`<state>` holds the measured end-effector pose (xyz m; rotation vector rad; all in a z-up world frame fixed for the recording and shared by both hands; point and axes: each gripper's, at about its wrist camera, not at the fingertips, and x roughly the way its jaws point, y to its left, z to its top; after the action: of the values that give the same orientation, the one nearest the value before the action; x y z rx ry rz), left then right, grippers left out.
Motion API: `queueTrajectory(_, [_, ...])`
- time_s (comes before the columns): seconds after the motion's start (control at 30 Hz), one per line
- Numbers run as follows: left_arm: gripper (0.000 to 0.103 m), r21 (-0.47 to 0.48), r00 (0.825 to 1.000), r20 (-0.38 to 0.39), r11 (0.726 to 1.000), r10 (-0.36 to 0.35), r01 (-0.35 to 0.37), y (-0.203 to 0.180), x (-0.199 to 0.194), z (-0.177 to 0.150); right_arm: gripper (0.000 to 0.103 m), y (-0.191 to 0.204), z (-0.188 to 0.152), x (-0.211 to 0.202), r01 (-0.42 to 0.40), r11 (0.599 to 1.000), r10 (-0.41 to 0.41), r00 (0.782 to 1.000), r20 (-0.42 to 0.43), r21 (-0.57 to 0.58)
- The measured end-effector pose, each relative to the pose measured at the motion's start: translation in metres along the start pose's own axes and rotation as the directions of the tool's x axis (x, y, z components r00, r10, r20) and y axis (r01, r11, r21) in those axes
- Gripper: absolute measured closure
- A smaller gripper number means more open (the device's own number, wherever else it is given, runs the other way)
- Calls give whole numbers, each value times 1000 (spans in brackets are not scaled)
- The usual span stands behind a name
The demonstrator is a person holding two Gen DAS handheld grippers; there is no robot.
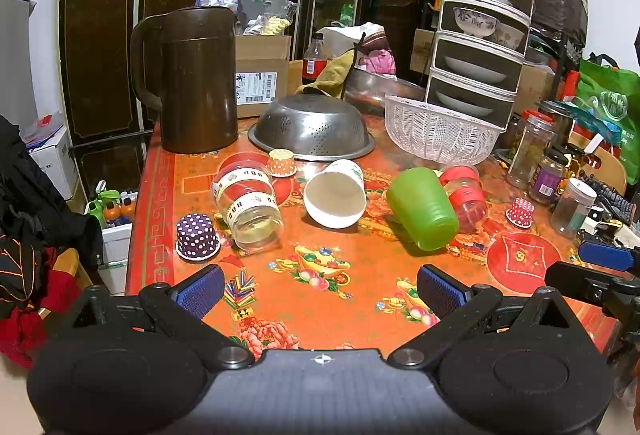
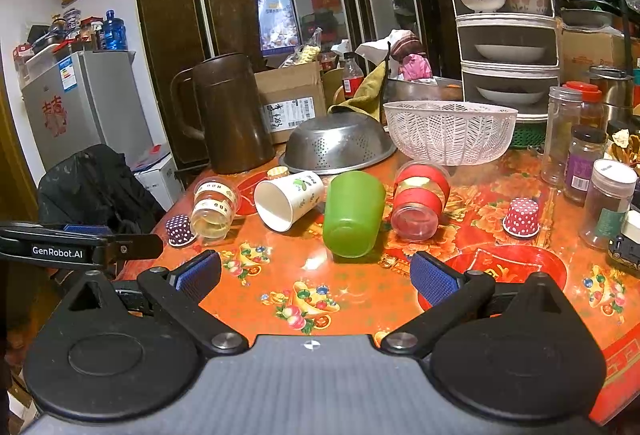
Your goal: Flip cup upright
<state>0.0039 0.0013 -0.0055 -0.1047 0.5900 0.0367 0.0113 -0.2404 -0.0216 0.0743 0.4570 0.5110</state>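
While the orange cupcake liner [image 2: 277, 172] hides behind the white paper cup [image 2: 289, 200], I hold both grippers, left [image 1: 320, 289] & right [image 2: 316, 277], wide open w/ the green cup [image 2: 353, 214] lying ahead.

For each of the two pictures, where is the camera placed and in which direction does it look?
Left wrist view: sits on the left tool, low over the near table edge, facing the white paper cup lying on its side; its own open blue pads frame the bottom, and the right tool shows at right.
Right wrist view: sits on the right tool, further right, facing the tipped green cup; the left tool shows at left.
Both share the cups, brown jug and metal strainer.
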Motion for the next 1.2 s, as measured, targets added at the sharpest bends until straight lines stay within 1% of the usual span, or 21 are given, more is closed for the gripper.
queueTrajectory(0.33, [0,3,1000,-7,1000,4,-4,-6,1,2,1,-3,-1,0,-5,1000,5,1000,6,0])
queueTrajectory(0.57, [0,-4,1000,-28,1000,6,-6,-12,7,6,1,-8,-3,1,-14,1000,14,1000,6,7])
queueTrajectory(0.63, [0,-14,999,-35,1000,-15,15,-16,9,11,1,-13,-5,1,-15,1000,15,1000,7,15])
queueTrajectory(0.7, [0,-22,997,-59,999,-48,47,-24,14,23,1,-19,-7,0,-16,1000,16,1000,9,25])
queueTrajectory(0.8, [0,23,994,-89,998,-55,57,-47,28,42,1,-32,-12,-3,-14,999,14,1000,13,46])
queueTrajectory(0.83, [0,36,992,-112,997,-60,64,-57,37,50,1,-37,-13,-4,-10,998,10,1000,14,54])
queueTrajectory(0.87, [0,33,985,-149,996,-81,87,-66,49,58,1,-41,-14,-6,-7,998,6,1000,16,65])
queueTrajectory(0.93, [0,-1,970,-215,994,-111,113,-79,76,71,1,-51,-16,-10,-7,996,5,1000,21,89])
queueTrajectory(0.97, [0,-6,965,-239,994,-106,108,-86,91,77,1,-55,-17,-13,-8,995,5,1000,25,101])
queueTrajectory(1.07, [8,-14,952,-300,998,-62,60,-101,132,86,1,-66,-20,-23,-4,993,-1,999,35,121])
queueTrajectory(1.2, [8,-22,928,-370,999,-34,27,-115,173,88,1,-81,-24,-34,11,990,-17,999,39,142])
